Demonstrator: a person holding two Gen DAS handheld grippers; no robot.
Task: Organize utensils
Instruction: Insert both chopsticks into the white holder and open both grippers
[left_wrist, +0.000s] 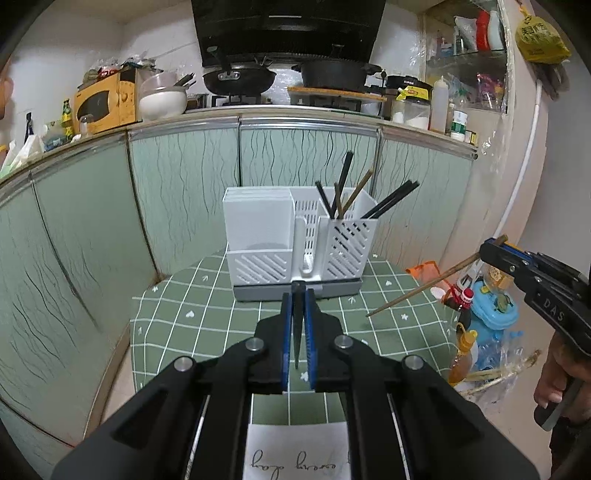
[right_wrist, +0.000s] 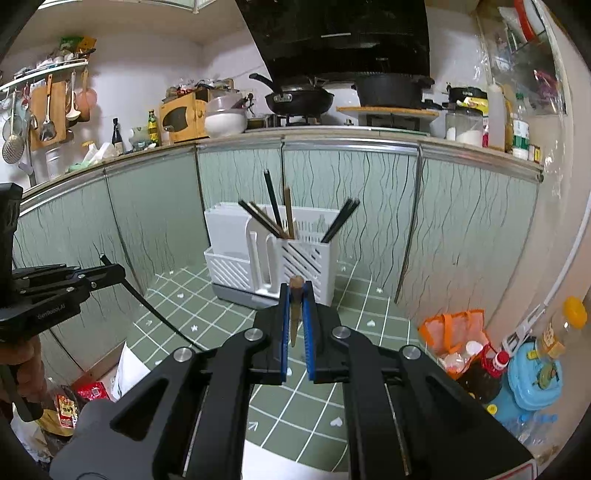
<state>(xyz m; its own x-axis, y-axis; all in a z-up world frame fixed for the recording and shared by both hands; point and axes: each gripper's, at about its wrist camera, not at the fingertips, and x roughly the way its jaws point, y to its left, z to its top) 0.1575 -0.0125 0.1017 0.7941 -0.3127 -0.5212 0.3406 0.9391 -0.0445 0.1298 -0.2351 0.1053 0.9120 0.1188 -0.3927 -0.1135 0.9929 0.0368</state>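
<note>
At centre frame in both views, on a green checked worktop (left_wrist: 207, 306): a white utensil holder (left_wrist: 295, 236) on a grey base. Left compartment a tall plain box, contents not visible; middle a narrow slotted section; right a slatted cup (right_wrist: 308, 258) holding dark and brown chopsticks (left_wrist: 345, 192), leaning apart, tips above the rim. Lower centre of the left wrist view: left gripper (left_wrist: 298, 332), jaws clenched on a black chopstick (left_wrist: 297, 325) seen end-on, above the cloth and short of the holder. Lower centre of the right wrist view: right gripper (right_wrist: 295, 321), jaws clamped on a brown chopstick (right_wrist: 294, 314); at right edge of the left view, the same stick slanting down-left from its jaws.
</note>
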